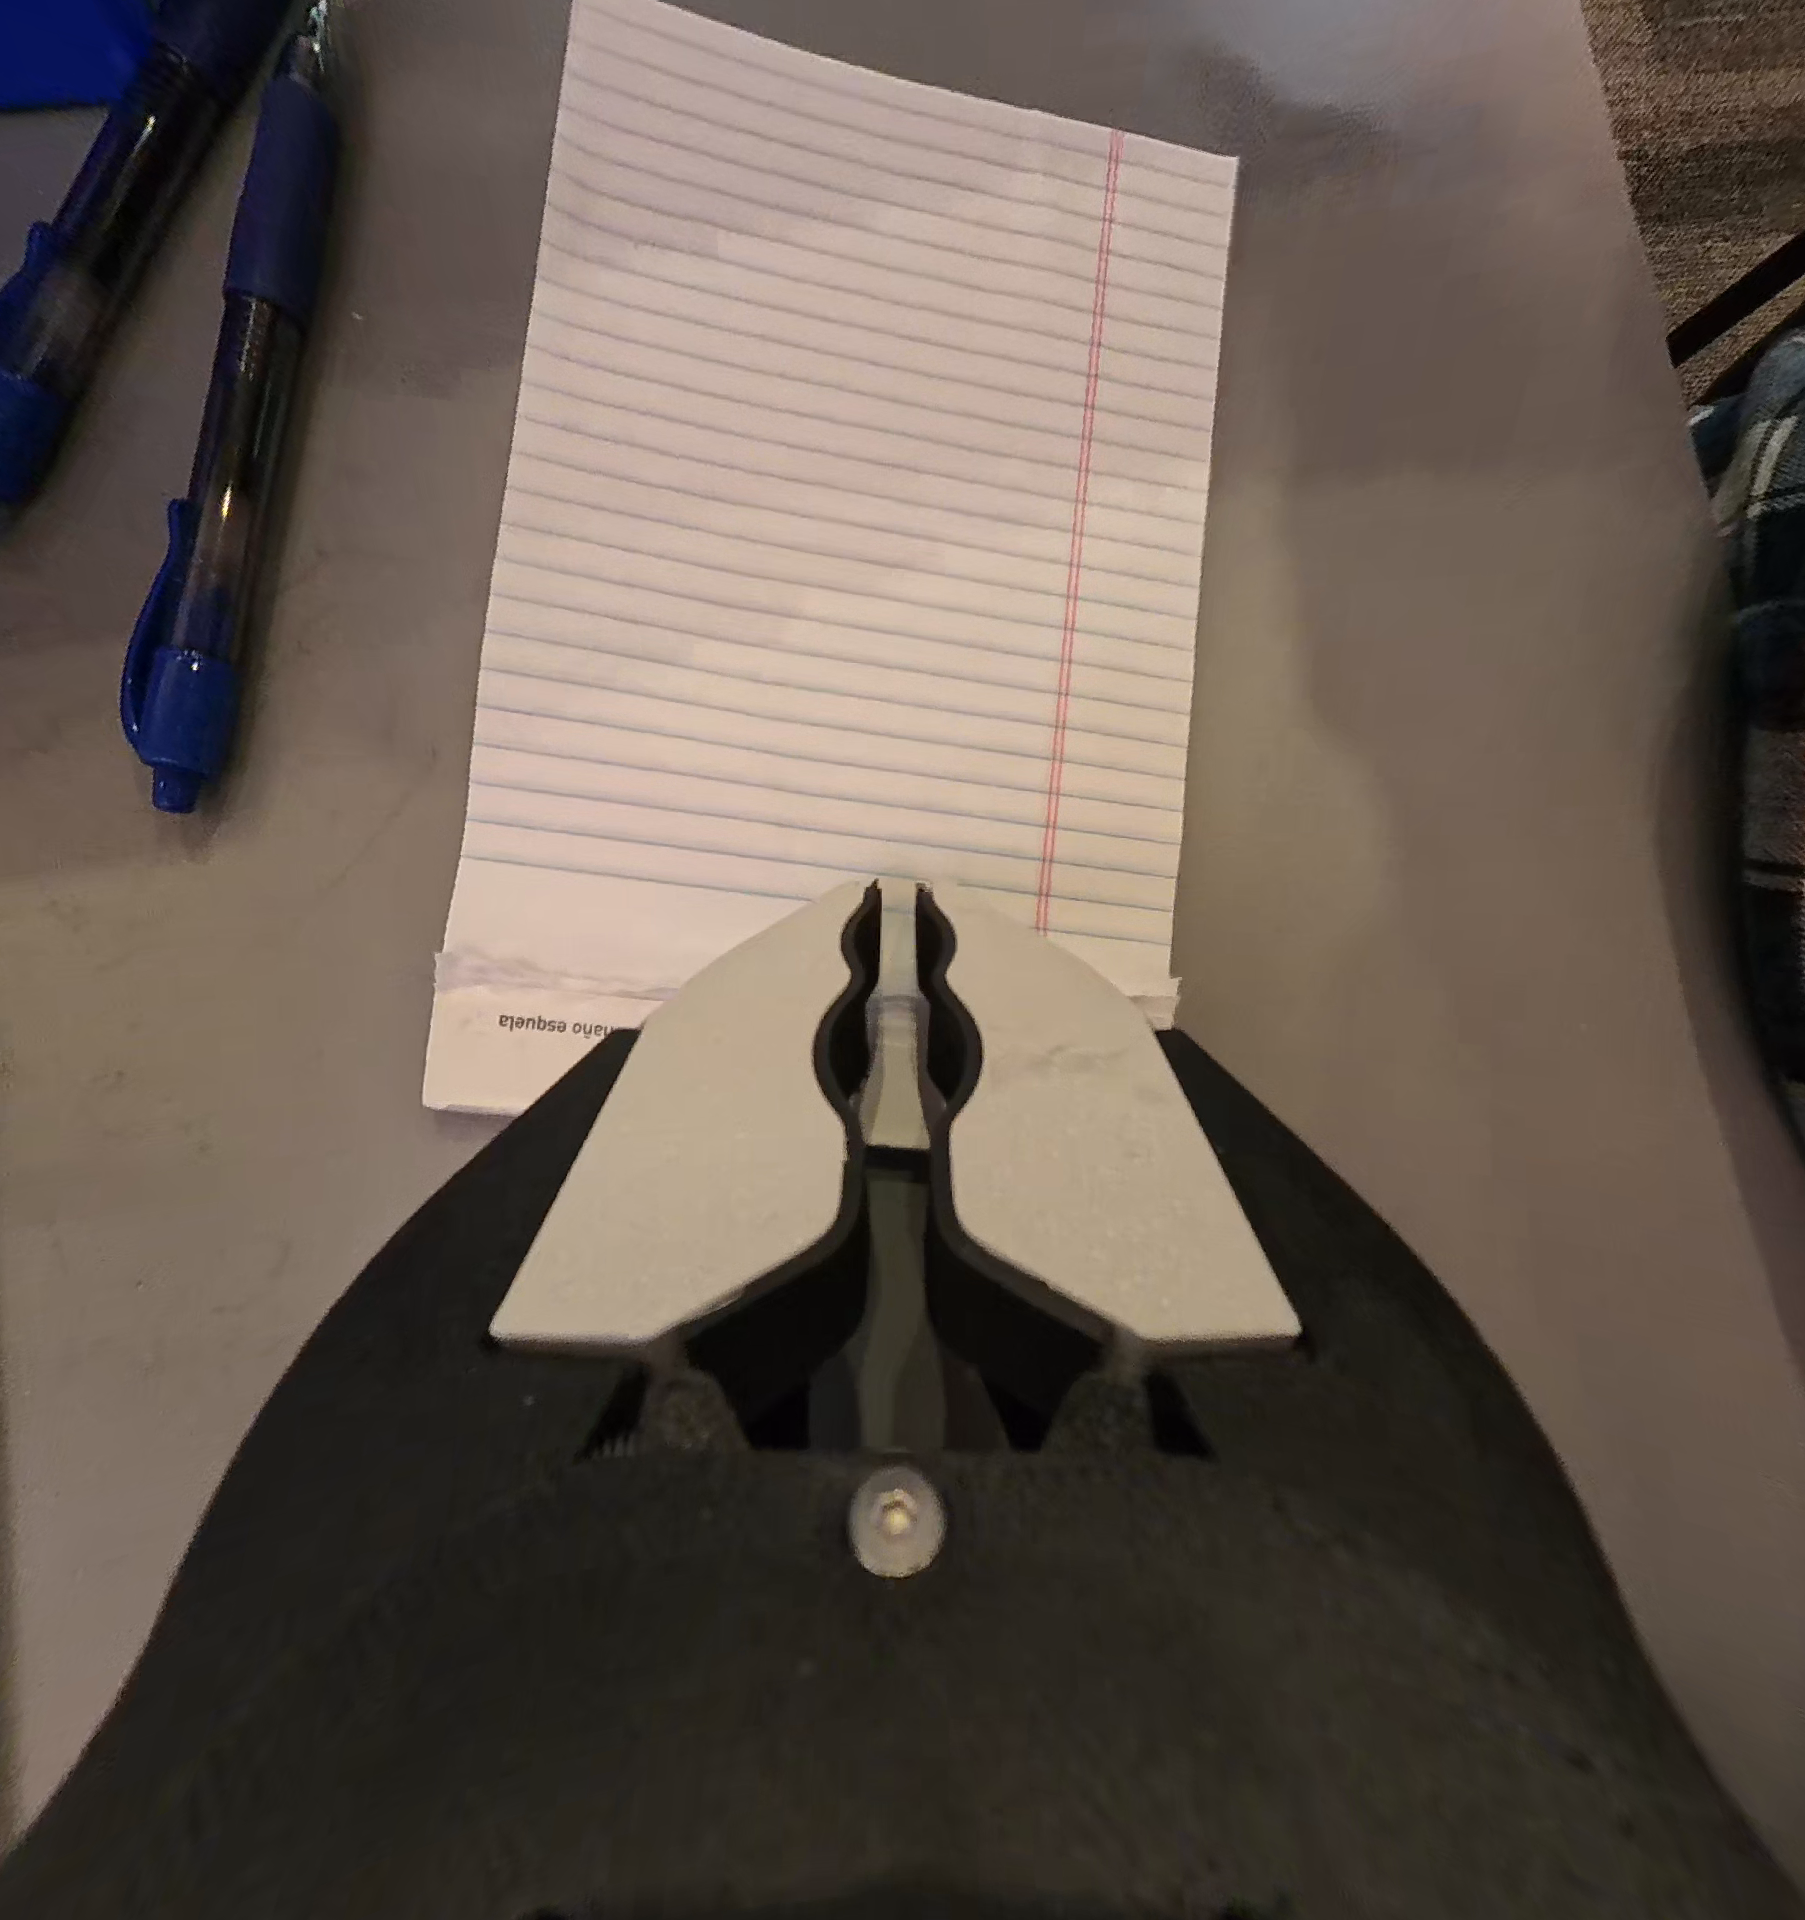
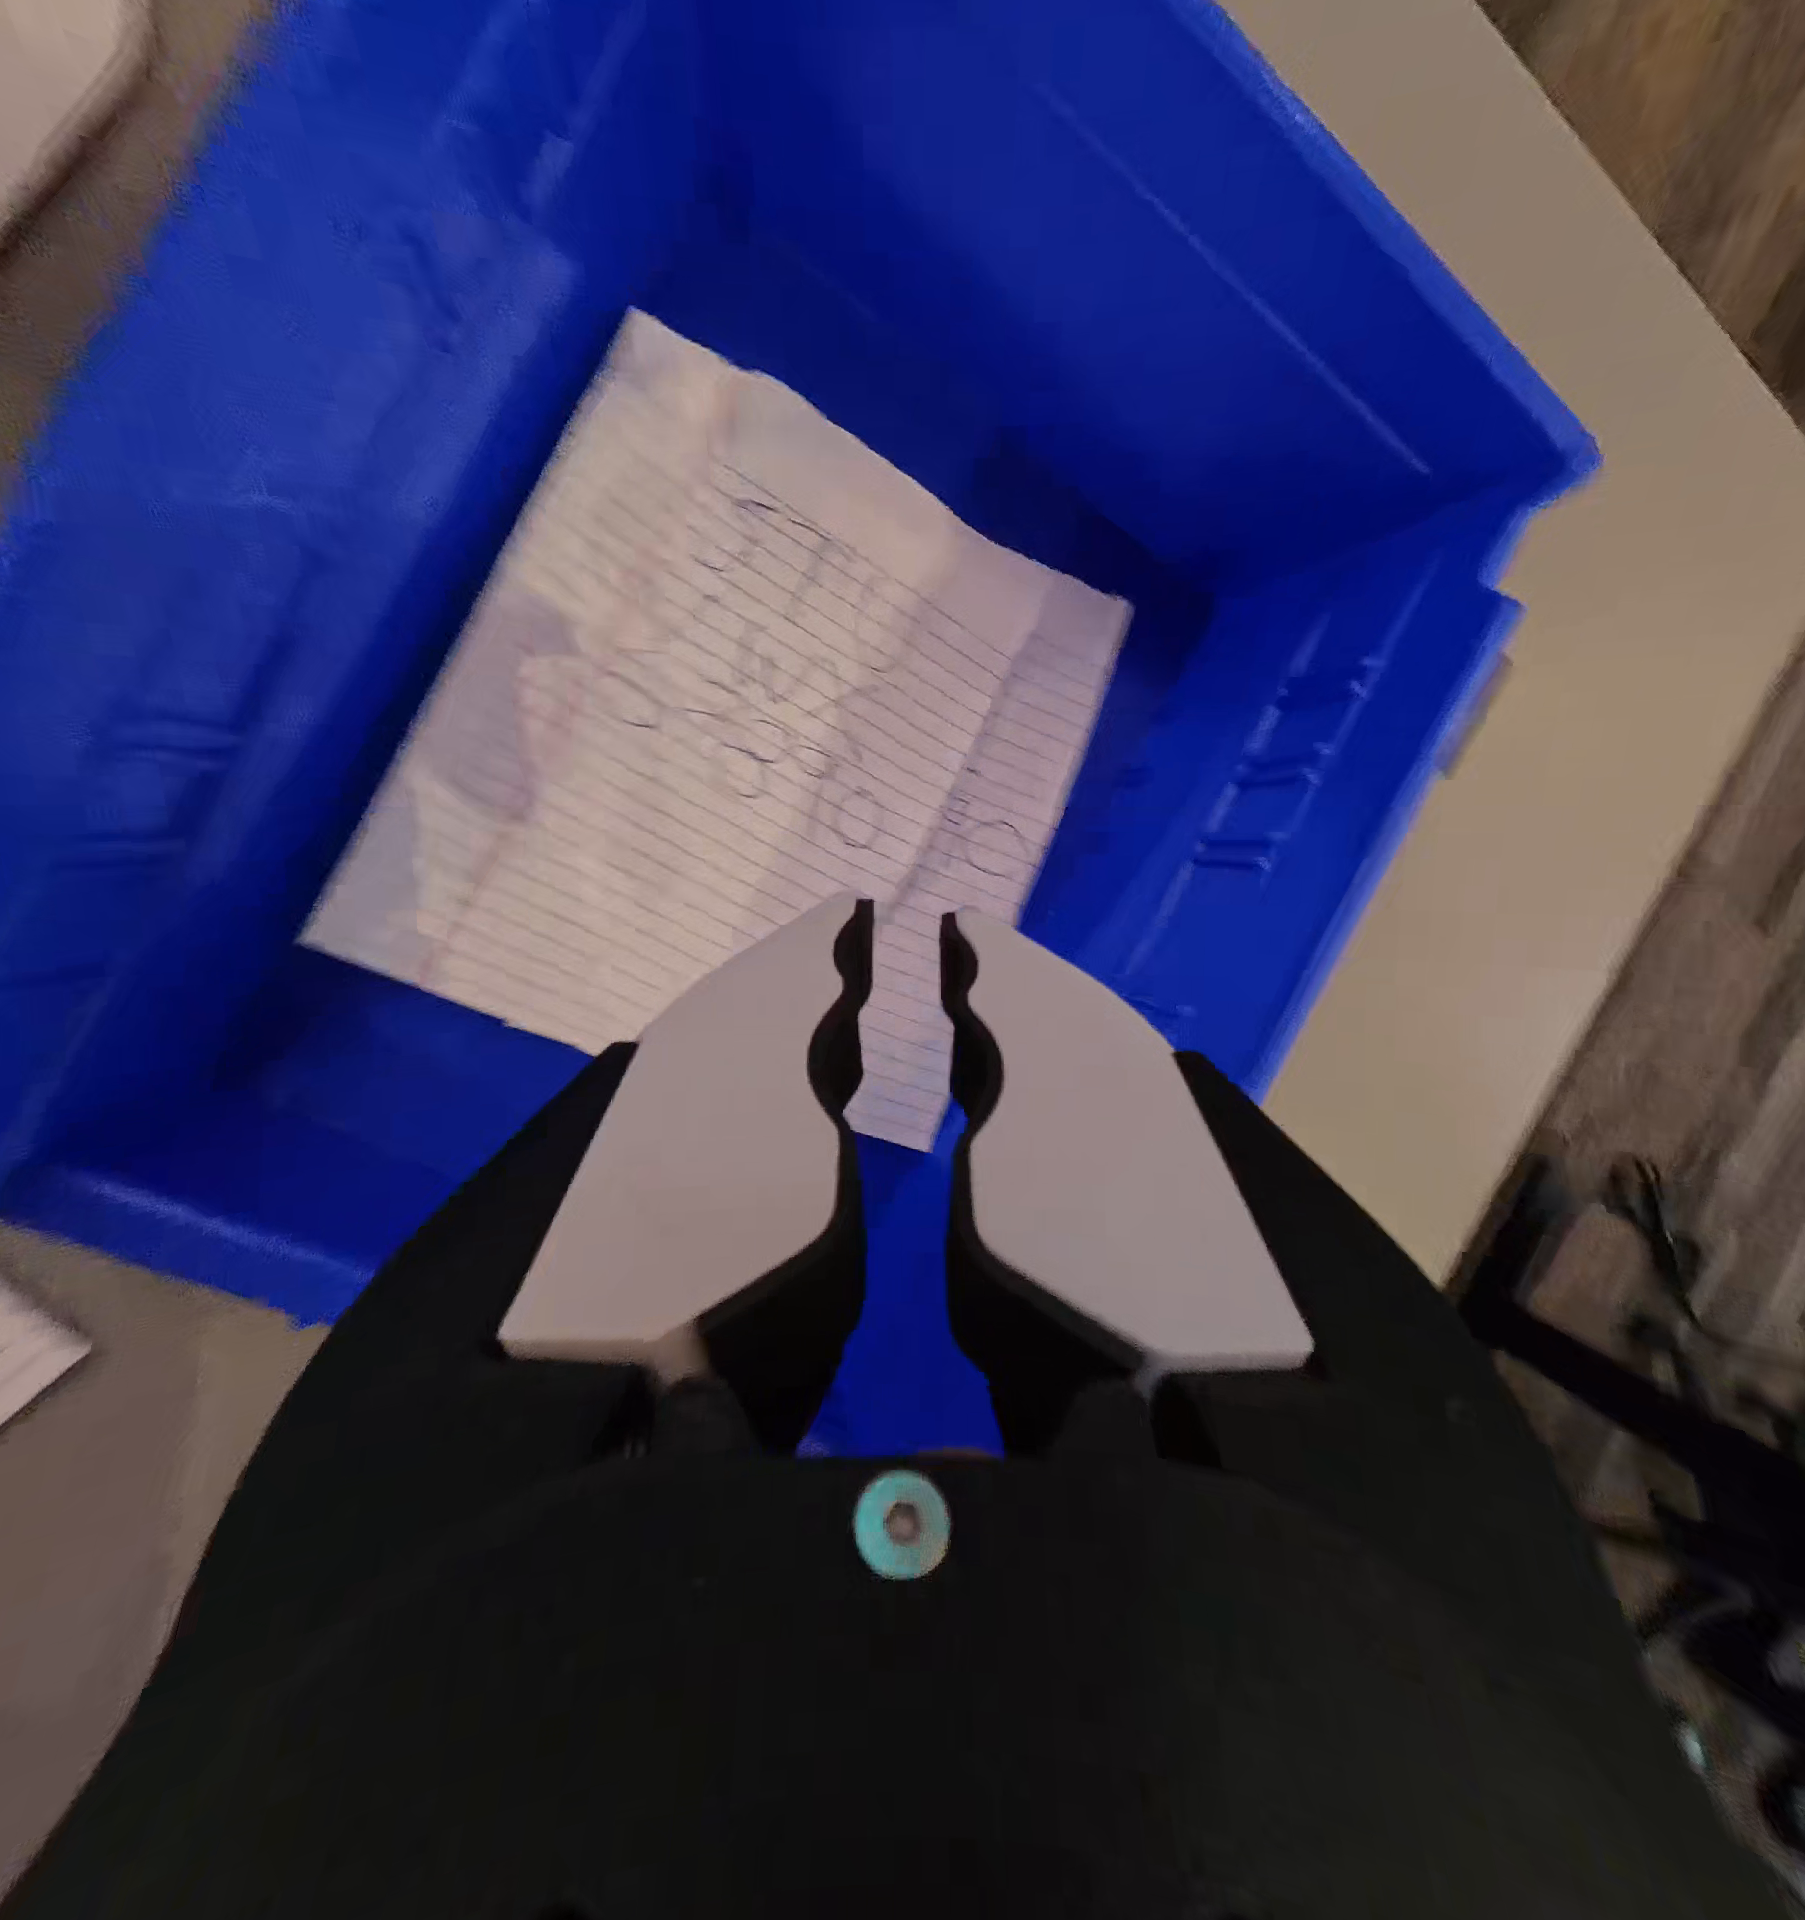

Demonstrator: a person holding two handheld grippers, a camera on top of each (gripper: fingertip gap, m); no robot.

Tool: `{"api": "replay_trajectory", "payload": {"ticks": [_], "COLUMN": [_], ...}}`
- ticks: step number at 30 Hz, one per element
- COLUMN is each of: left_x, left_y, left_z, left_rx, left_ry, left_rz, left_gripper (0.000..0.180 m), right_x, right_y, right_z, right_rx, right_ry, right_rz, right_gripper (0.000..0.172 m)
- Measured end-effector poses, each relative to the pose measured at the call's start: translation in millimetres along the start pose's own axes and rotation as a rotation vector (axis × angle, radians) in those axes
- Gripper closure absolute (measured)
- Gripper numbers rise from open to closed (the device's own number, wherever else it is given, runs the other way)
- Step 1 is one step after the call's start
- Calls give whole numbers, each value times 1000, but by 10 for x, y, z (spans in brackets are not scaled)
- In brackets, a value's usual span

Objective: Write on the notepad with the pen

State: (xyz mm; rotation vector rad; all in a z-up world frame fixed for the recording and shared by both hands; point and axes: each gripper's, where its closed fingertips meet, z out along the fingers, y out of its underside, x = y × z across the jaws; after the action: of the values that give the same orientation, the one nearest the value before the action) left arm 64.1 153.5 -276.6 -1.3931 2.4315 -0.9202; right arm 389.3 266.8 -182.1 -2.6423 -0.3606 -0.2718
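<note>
Two pens (image 1: 223,436) left of the notepad (image 1: 836,540) on the table (image 1: 1397,727); loose sheets (image 2: 732,717) inside the bin (image 2: 1241,343).

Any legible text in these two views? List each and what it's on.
Notepad header: one small printed line, upside down, part hidden by left gripper; not quoted.
Loose sheets in blue bin: handwriting, too blurred.
Bin wall: raised marks, too blurred.

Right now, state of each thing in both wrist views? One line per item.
White lined notepad: flat on the grey table, top page blank.
Two blue retractable pens: lying on the table left of the notepad, untouched.
Blue plastic bin: open-topped, loose sheets inside.
Torn lined sheets: crumpled, scribbled on.
Left gripper: nearly closed, over the notepad's near edge.
Right gripper: slightly open, above the bin.
</note>
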Motion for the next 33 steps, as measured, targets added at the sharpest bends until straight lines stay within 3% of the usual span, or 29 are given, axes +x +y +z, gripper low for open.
{"api": "replay_trajectory", "payload": {"ticks": [6,10,14,17,22,27,33], "left_x": [70,119,105,-2,-136,-215,-300], "left_y": [19,52,92,188,246,309,370], "left_z": [2,-26,-129,-135,-195,-267,-328], "left_rx": [-20,-45,-64,-116,-152,-179,-194], "left_ry": [27,48,48,-2,-69,-107,-137], "left_rz": [24,60,38,40,54,56,36], "left_gripper": [174,171,166,170,172,166,163], "right_x": [-431,-763,-1375,-1884,-2411,-2428,-2407], "right_y": [2,-82,-63,63,222,258,207], "right_z": [-93,-415,-824,-880,-487,46,321], "right_rx": [48,178,287,251,103,-56,-166], "right_ry": [-91,-137,-260,-363,-382,-285,-251], "right_rz": [-41,-75,-182,-278,-402,-470,-491], "right_gripper": [171,172,167,161,153,148,152]}}
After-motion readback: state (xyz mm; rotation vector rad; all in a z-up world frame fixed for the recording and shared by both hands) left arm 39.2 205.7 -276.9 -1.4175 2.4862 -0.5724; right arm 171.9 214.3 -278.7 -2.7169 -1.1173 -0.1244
